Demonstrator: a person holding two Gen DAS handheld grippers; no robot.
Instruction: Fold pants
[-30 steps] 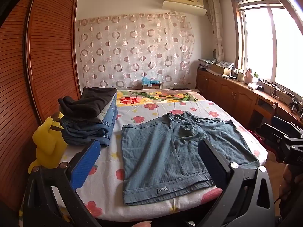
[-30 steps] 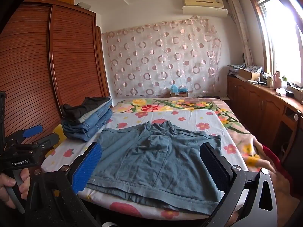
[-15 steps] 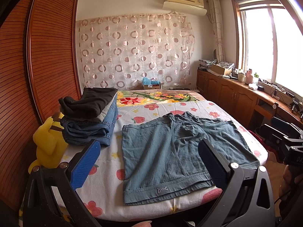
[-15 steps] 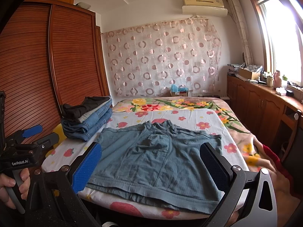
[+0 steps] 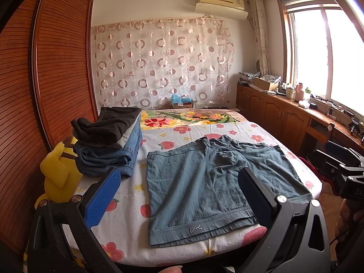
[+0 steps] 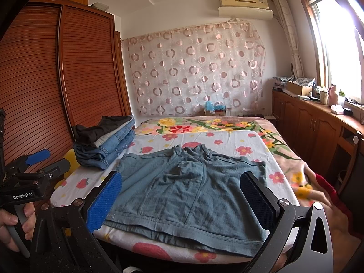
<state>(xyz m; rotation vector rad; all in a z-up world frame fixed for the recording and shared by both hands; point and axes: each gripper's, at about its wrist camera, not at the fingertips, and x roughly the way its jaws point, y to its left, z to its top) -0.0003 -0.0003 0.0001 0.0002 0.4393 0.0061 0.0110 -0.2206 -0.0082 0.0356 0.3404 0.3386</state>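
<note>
A pair of blue-grey denim shorts (image 5: 204, 186) lies flat on the flowered bed sheet (image 5: 127, 223), waistband toward me, legs pointing to the far end. It also shows in the right wrist view (image 6: 186, 191). My left gripper (image 5: 177, 195) is open and empty, held above the near edge of the bed before the shorts. My right gripper (image 6: 179, 198) is open and empty too, above the near hem. The left gripper also shows in the right wrist view (image 6: 34, 166) at the left, and the right gripper in the left wrist view (image 5: 341, 166) at the right.
A stack of folded clothes (image 5: 109, 143) sits on the bed's left side, with a yellow plush toy (image 5: 59, 173) beside it. A wooden wardrobe (image 5: 45, 91) stands at the left. Low wooden cabinets (image 5: 284, 118) run under the window at the right.
</note>
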